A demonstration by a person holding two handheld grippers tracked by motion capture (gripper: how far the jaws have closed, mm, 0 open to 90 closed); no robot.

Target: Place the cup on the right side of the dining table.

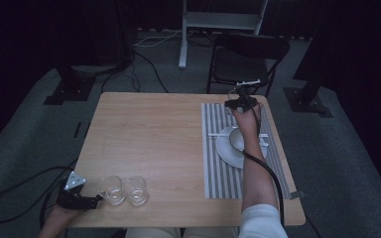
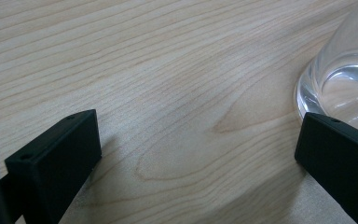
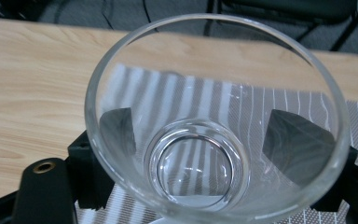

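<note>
Now: right jaws clamp a glass over the mat

Right gripper (image 3: 214,154) holds a clear conical drinking glass (image 3: 214,126) between its jaws, above the grey striped placemat (image 1: 218,163). Left gripper (image 2: 196,154), jaws spread wide, rests on the wooden table (image 2: 168,70) beside another clear tumbler (image 2: 345,79).

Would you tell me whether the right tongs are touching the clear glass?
Touching. The right gripper view shows the right tongs with both black jaws pressed against the outside of the clear glass, seen through its wall.
</note>
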